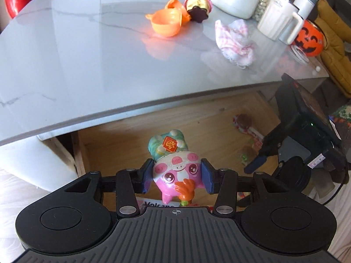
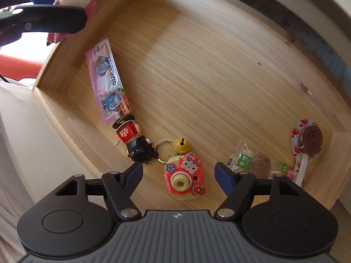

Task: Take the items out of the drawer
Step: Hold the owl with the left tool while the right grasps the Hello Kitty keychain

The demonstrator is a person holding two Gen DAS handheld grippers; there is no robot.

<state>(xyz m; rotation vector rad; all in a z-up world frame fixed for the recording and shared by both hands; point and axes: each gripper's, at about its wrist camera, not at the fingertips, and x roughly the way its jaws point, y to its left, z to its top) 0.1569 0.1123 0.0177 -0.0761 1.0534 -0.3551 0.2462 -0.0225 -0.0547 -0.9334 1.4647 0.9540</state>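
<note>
Drawer (image 2: 197,65) is open, wooden. The left gripper (image 1: 177,175) clamps a pink toy (image 1: 175,171) above it, short of the table (image 1: 87,54). The right gripper (image 2: 178,173) hangs spread and empty over the near edge; the camera keychain (image 2: 186,175) lies directly between its fingers, its ring toward the far left.

Booklet (image 1: 163,203) under the pig toy: "Volcano". Camera keychain (image 2: 186,178): "HELLOKITTY". Pink packet (image 2: 109,79): lettering only partly legible.
</note>
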